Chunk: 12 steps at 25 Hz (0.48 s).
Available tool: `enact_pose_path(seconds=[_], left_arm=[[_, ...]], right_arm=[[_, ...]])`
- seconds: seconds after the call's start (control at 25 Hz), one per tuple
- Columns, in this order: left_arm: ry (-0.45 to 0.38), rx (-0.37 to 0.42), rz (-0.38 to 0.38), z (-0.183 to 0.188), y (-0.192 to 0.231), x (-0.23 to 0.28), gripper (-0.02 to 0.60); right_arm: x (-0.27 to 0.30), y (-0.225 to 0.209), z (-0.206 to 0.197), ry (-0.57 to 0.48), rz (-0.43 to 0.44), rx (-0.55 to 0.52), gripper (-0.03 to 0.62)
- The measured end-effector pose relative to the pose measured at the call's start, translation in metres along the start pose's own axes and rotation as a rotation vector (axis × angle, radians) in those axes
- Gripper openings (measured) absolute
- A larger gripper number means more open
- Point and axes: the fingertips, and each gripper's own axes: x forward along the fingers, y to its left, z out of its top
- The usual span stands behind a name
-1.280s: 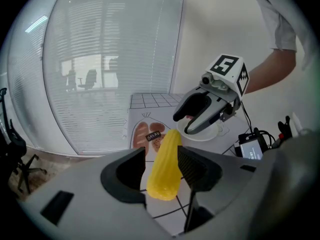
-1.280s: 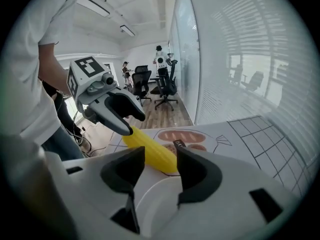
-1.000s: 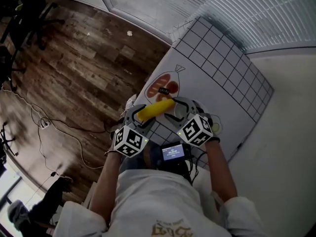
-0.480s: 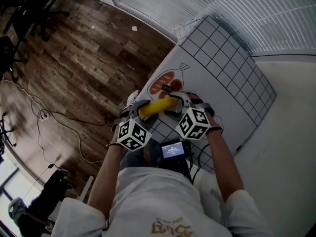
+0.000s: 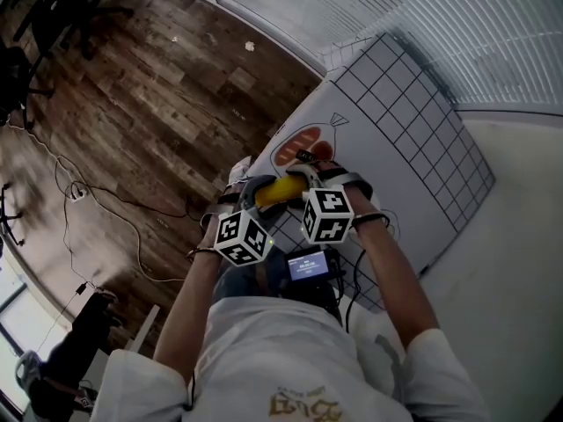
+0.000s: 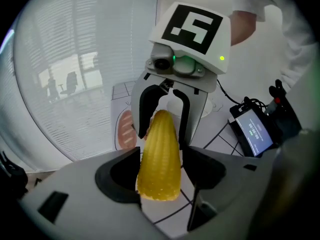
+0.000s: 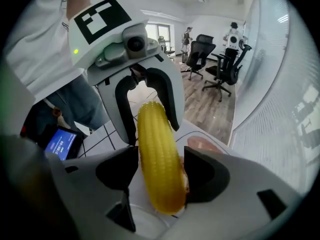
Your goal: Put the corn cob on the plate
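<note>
A yellow corn cob (image 5: 277, 190) hangs between my two grippers, just above the gridded white mat (image 5: 405, 121). My left gripper (image 5: 252, 189) has the cob's thick end (image 6: 160, 156) between its pads; its jaws are opening, and the pads still touch the cob. My right gripper (image 5: 310, 177) stands wide around the other end (image 7: 159, 159), with both pads against it. Each gripper faces the other along the cob. The mat has a drawn plate with a red-brown oval (image 5: 297, 146) just beyond the cob, also seen in the right gripper view (image 7: 202, 144).
A small device with a lit blue screen (image 5: 308, 268) and black cables sits at the person's waist, close under the grippers. The table's left edge drops to a wood floor (image 5: 132, 112) with cords. Office chairs (image 7: 220, 59) stand farther off. Window blinds (image 5: 493, 33) run behind the table.
The right gripper has rolled and moved left and down, closer to the left gripper. Less of the cob shows between the two marker cubes. The left gripper has barely moved.
</note>
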Motion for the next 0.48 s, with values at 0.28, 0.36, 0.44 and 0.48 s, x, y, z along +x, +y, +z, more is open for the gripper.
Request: enact_pose_path(seconds=[0.28, 0.36, 0.44, 0.48], left_arm=[[-0.002, 0.01, 0.005, -0.0005, -0.0018, 0.0004, 0.267], [-0.002, -0.017, 0.007, 0.0008, -0.001, 0.0007, 0.267], [-0.002, -0.053, 0.016, -0.0004, 0.0015, 0.0011, 0.267], [0.002, -0.062, 0.021, -0.0026, 0.0028, 0.0012, 0.267]], right_arm=[[0.01, 0.003, -0.003, 0.049, 0.04, -0.057, 0.27], [0.0086, 0.0029, -0.0036, 0.03, 0.04, -0.056, 0.27], [0.0084, 0.0025, -0.0035, 0.017, 0.04, -0.06, 0.268], [0.0085, 0.0024, -0.0031, 0.012, 0.041, -0.061, 0.265]])
